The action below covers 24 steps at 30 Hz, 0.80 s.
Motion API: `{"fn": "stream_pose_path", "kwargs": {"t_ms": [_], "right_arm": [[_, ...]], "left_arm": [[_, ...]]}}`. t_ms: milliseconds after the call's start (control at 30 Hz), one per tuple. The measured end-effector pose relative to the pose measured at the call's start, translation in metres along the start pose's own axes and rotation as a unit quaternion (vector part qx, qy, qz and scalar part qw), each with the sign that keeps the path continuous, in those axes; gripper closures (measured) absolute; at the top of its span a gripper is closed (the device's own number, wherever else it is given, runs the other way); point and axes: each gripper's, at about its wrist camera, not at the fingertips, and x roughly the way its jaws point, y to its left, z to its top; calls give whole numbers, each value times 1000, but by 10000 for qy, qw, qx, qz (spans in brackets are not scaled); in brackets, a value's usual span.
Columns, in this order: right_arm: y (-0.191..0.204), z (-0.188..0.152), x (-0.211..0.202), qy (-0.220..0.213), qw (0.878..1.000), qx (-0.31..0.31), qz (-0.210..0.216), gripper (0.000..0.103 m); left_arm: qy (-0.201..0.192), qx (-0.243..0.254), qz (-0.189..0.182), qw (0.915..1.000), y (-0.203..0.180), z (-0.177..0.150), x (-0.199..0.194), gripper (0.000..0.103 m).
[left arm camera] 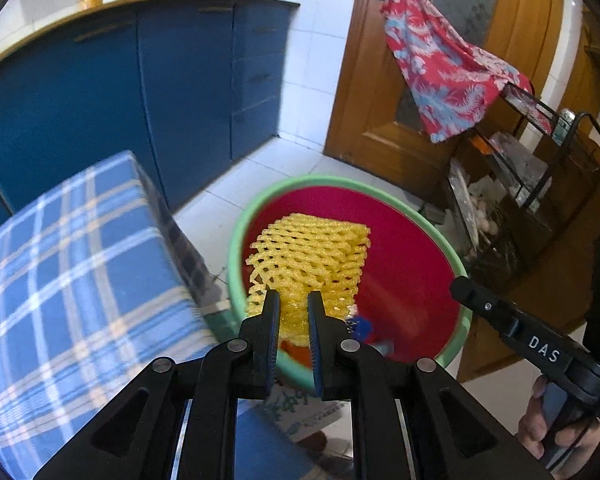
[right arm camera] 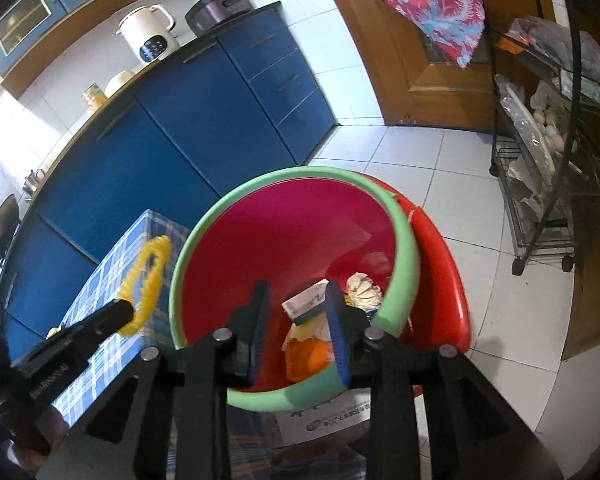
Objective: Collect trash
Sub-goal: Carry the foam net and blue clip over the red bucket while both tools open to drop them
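Observation:
My left gripper (left arm camera: 293, 300) is shut on a yellow foam fruit net (left arm camera: 308, 256) and holds it over the near left rim of a red basin with a green rim (left arm camera: 236, 240). In the right wrist view the net (right arm camera: 148, 276) shows left of the basin (right arm camera: 404, 240), held by the left gripper (right arm camera: 126, 314). My right gripper (right arm camera: 296, 292) is open and empty above the basin. Inside lie a small white box (right arm camera: 306, 300), crumpled paper (right arm camera: 364, 286) and orange wrappers (right arm camera: 306, 354). The right gripper's body shows in the left wrist view (left arm camera: 512, 328).
A table with a blue plaid cloth (left arm camera: 60, 272) stands left of the basin. Blue cabinets (right arm camera: 204, 108) run along the wall. A wooden door (left arm camera: 372, 92) with a red floral cloth (left arm camera: 440, 64) and a black wire rack (right arm camera: 548, 152) stand to the right.

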Motion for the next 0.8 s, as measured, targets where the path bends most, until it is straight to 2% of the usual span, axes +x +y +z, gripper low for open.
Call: {"fn": "stream_pose_path", "kwargs": {"t_ms": [67, 167, 200, 433, 500, 667, 800], "right_arm": [[-4, 0, -1, -8, 10000, 8, -14, 71], [-7, -1, -6, -45, 10000, -3, -24, 70], [-7, -2, -8, -54, 10000, -5, -20, 70], [4, -7, -24, -141, 9998, -137, 37, 66], [9, -9, -30, -175, 9996, -209, 67, 63], [28, -16, -47, -244, 9988, -384, 197, 54], [47, -25, -59, -274, 9975, -560, 331, 44]], "left_arm": [[23, 20, -53, 10000, -2, 0, 4, 84], [13, 61, -34, 10000, -4, -1, 4, 63], [-13, 74, -6, 10000, -5, -1, 4, 60], [-81, -32, 106, 9999, 3, -1, -12, 58], [-120, -81, 186, 9997, 7, -3, -20, 51], [-235, -316, 317, 9987, 23, -10, -47, 49], [-324, -428, 443, 9976, 35, -18, -68, 41]]}}
